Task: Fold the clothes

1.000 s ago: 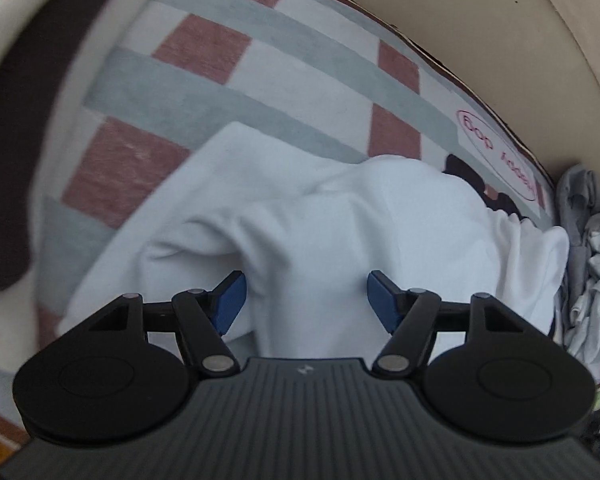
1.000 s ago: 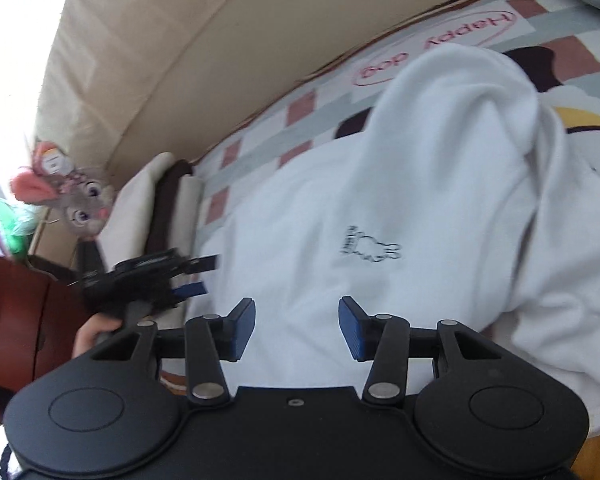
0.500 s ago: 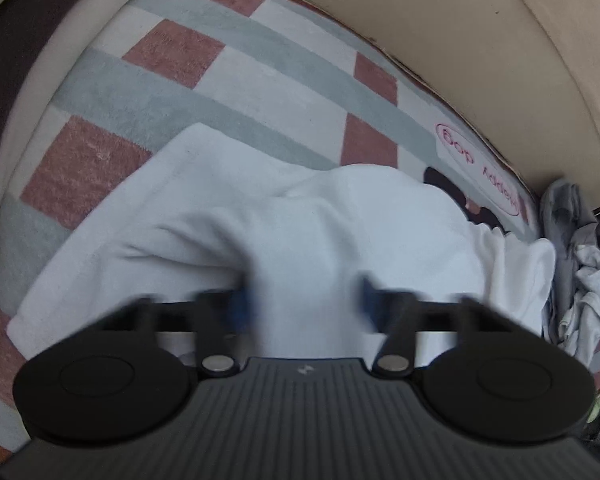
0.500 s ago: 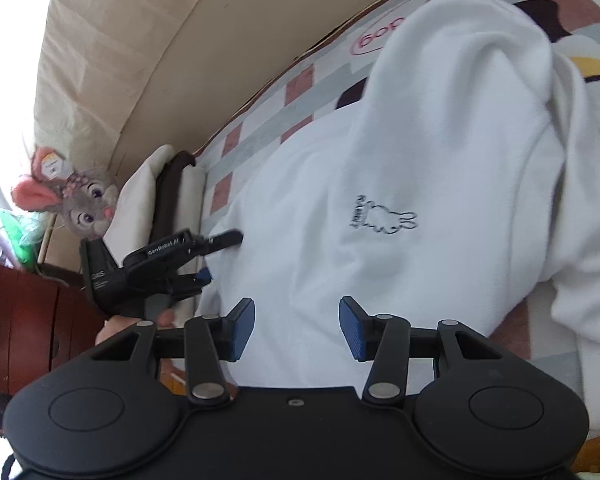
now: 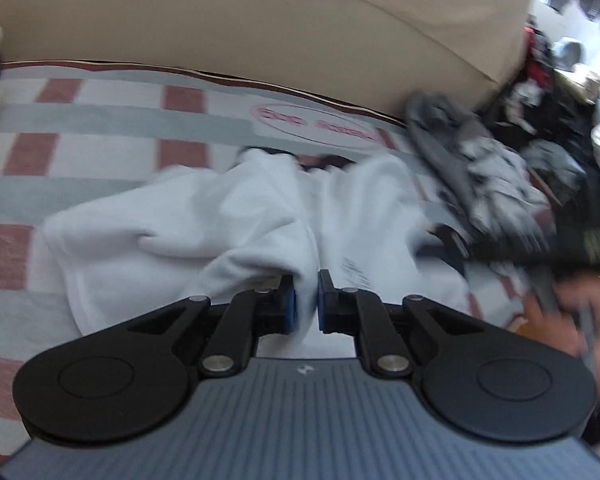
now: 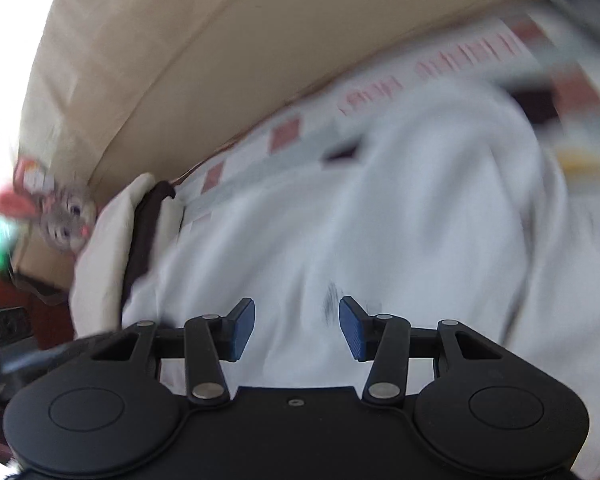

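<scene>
A white sweatshirt [image 5: 188,224] lies crumpled on a checked blanket [image 5: 100,120]. It also fills the right wrist view [image 6: 380,208], with a small black print [image 6: 332,304] near my fingers. My left gripper [image 5: 305,300] is shut on a fold of the white sweatshirt at its near edge. My right gripper [image 6: 297,326] is open just above the cloth and holds nothing. The other hand and gripper show blurred at the right of the left wrist view [image 5: 560,280].
A beige sofa back [image 5: 260,20] runs behind the blanket. A pile of grey clothes [image 5: 480,168] lies at the right. A plush mouse toy [image 6: 56,216] and a cream and brown cushion [image 6: 116,240] sit at the left end.
My left gripper has closed from open onto the sweatshirt's fold and swung right. My right gripper has stayed open and moved lower over the cloth; both views are now blurred by motion.
</scene>
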`<state>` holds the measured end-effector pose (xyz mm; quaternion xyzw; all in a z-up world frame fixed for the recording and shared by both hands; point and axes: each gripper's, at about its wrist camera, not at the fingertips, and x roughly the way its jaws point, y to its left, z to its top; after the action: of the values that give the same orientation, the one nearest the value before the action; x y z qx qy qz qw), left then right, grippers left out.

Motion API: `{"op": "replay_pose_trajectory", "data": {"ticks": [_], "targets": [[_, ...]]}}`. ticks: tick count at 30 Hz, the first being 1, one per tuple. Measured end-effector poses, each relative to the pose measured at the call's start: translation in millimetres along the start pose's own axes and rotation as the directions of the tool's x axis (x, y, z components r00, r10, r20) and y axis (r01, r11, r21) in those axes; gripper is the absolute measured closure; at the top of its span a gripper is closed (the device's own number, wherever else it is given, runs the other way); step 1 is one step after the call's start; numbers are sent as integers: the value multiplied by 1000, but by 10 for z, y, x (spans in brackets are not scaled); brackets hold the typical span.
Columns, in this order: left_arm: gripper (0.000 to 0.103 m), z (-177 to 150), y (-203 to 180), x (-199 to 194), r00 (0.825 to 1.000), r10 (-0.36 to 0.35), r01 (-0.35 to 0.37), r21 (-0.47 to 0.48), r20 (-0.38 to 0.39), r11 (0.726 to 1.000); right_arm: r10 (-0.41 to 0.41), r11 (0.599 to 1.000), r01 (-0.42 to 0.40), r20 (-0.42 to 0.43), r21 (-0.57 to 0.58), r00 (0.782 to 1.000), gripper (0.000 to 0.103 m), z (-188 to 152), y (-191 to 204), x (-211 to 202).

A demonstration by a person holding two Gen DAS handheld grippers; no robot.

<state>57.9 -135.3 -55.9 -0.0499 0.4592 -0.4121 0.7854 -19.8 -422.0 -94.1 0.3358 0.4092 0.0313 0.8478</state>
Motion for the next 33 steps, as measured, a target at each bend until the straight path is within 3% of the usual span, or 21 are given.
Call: {"op": "replay_pose_trajectory", "data": {"ticks": [2,5,6,8,9,11,14,17,19,23,27,30,32,33], "targets": [[93,-62,-47,-12,999,-43,44,28,-13,999,-61,989,62,8,-135,998,49,291,174,59],[93,-155,0,-99,992,-126,126,24,-23,992,-158,933,165,47,-319,986,42,679,390,254],[93,-185,76,-118,981,-193,193,-29,-25,981,-159,924,162,36,-347,987,42,826,426,360],[95,-263,298,-141,936,-351,340,-179,-33,923,-142,921,116,-44,-371,989,42,1098,476,621],[95,-310,354,-157,926,-374,358,-206,-44,911,-153,919,114,-74,-379,985,42,1209,512,763],[95,-369,394,-262,939,-341,329,-180,-40,927,-173,900,109,-116,-422,978,42,1322,616,1045],[95,-425,493,-420,947,-321,314,-193,-4,929,-233,868,105,-212,-485,949,41,1338,620,1470],[95,-455,605,-439,961,-275,266,-221,-12,938,-302,865,132,-291,-484,908,41,1294,423,1758],[96,-470,678,-413,972,-232,218,-235,-34,947,-327,883,139,-373,-449,869,41,1194,243,1835],[94,-497,822,-373,976,-213,193,-274,-47,942,-302,892,97,-424,-441,854,41,786,87,1490],[90,-496,854,-316,989,-139,119,-278,-55,953,-277,901,55,-474,-430,836,41,378,-69,1146],[77,-541,912,-230,988,-134,101,-339,-76,935,-258,906,24,-508,-422,822,39,72,-184,886],[69,-550,944,-199,990,-112,73,-358,-90,931,-244,888,20,-433,-460,868,39,-121,-195,685],[69,-549,958,-198,991,-96,57,-362,-91,930,-241,890,24,-426,-455,872,39,-141,-174,630]]}}
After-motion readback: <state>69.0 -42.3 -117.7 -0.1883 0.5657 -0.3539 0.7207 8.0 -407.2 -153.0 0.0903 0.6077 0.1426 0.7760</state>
